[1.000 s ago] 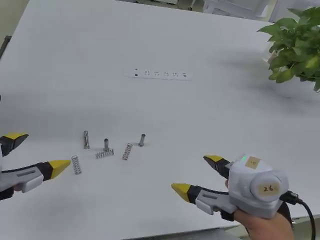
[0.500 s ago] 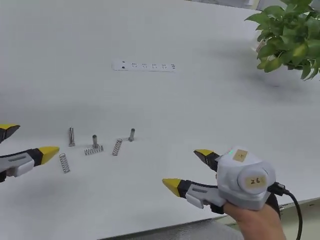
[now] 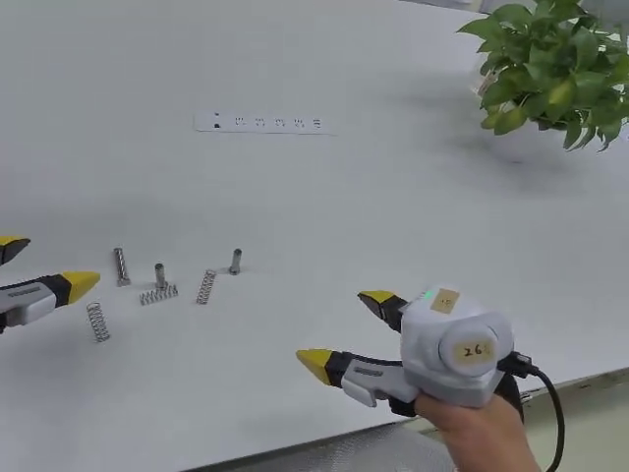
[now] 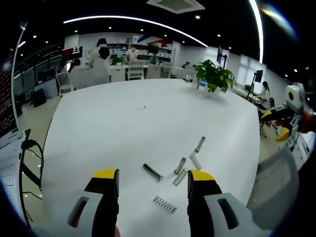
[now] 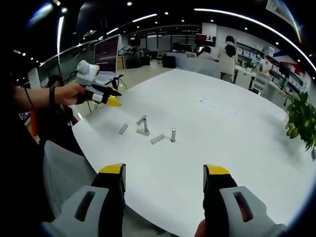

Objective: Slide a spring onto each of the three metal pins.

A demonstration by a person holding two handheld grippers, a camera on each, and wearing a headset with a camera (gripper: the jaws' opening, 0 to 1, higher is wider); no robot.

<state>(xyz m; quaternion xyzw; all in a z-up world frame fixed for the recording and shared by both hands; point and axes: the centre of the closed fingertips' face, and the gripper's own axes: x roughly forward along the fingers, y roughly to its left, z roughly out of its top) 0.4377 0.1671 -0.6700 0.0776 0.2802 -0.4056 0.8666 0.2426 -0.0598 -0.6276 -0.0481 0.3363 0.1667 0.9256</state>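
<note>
White matte tabletop (image 3: 393, 216), wide and round-edged, in an open-plan office: ceiling light strips, desks and screens, people standing at the far end in both gripper views. Flat white power strip (image 3: 258, 123) on the far side of the table, green leafy potted plant (image 3: 550, 64) at the far right. Left gripper (image 3: 44, 265): yellow-tipped fingers spread wide, nothing between them. Right gripper (image 3: 346, 329): same, fingers wide apart, holding nothing, low over the table's near edge. Three short grey metal pins sit in a loose row just ahead of the left gripper's fingers: flat pin (image 3: 121, 266) lying on its side, middle pin (image 3: 159, 274) upright, end pin (image 3: 235, 261) upright. Three small steel coil springs all lie flat on the table: nearest spring (image 3: 96, 322) just off the left gripper's inner fingertip, second spring (image 3: 157, 294) just beside the middle pin's base (touching or not, can't tell), third spring (image 3: 205, 286) between the middle pin and the end pin. In the left gripper view the nearest spring lies in the gap between the two fingertips (image 4: 106, 175), nearer the one on that view's right; the flat pin is just beyond the gap. From the right gripper's fingers the whole group is well apart, ahead and toward the left gripper.
</note>
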